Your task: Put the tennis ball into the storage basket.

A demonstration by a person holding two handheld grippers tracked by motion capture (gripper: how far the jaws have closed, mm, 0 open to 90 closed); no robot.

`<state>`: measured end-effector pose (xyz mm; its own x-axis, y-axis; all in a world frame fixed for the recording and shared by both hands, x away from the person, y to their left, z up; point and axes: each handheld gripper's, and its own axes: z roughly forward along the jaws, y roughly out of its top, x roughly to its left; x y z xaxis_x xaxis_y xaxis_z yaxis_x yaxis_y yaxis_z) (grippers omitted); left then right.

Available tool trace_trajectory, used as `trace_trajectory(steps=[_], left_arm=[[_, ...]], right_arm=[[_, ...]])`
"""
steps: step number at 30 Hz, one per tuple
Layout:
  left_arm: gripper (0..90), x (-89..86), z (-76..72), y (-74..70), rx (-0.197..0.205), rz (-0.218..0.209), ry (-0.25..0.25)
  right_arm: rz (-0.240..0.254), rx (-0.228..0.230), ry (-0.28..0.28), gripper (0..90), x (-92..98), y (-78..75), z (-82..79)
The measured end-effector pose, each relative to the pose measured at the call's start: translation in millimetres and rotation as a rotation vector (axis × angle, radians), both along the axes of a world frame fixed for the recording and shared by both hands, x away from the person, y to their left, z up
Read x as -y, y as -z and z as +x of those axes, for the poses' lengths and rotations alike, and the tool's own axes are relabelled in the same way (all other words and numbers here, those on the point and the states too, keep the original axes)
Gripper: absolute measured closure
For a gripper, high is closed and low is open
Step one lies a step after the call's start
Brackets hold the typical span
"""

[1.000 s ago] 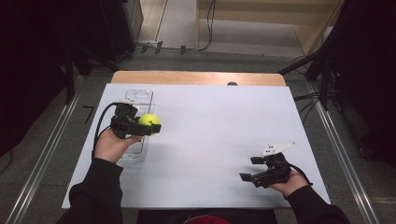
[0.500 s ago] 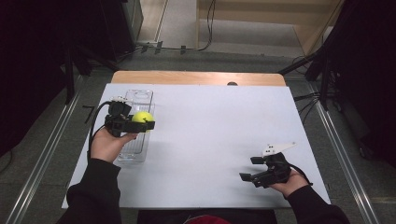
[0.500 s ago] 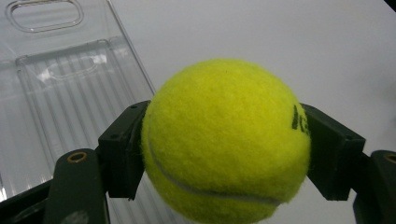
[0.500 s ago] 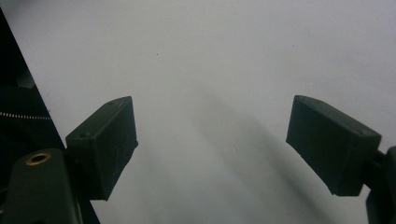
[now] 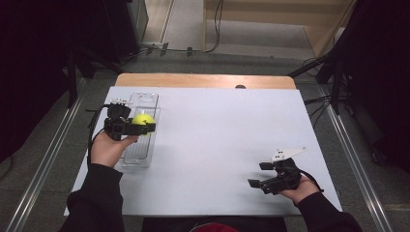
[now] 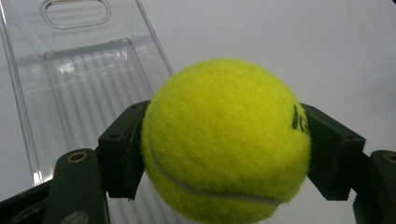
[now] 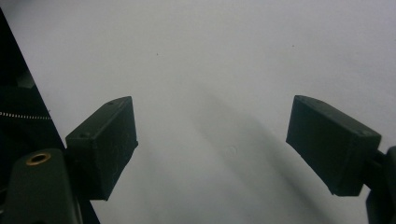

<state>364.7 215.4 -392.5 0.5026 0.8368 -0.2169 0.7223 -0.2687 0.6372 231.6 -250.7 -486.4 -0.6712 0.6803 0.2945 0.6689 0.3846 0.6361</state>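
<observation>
A yellow-green tennis ball (image 5: 142,120) (image 6: 226,140) hangs over the clear plastic tray (image 5: 147,99) (image 6: 74,79) at the table's left side. My left gripper (image 5: 144,123) (image 6: 226,151) is shut on the ball, both black pads pressed into its sides. The tray is long, ribbed on the bottom, with a cut-out handle at its far end. My right gripper (image 5: 257,175) (image 7: 212,149) rests low over the white table top near the front right, jaws wide apart with nothing between them.
A white sheet (image 5: 227,135) covers the table, with a bare wooden strip (image 5: 203,80) along the far edge. Grey floor, metal rails and cables surround the table. A person's dark sleeves come in from the bottom.
My left gripper has carried the ball a little leftward, from beside the tray's right edge to over the tray. The right gripper has stayed put.
</observation>
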Motion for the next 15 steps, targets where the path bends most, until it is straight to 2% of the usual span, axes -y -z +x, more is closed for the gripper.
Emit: trace_trajectory(steps=[6,15], left_arm=[[26.4,-0.8,7.1,-0.6,0.015,0.002,-0.02],[26.4,-2.4,22.2,7.6,0.008,0.009,-0.054]], right_arm=[[0.0,-0.001,-0.002,14.1,-0.5,0.1,0.4],[0.008,-0.006,0.001,14.1,2.5,2.4,2.2]])
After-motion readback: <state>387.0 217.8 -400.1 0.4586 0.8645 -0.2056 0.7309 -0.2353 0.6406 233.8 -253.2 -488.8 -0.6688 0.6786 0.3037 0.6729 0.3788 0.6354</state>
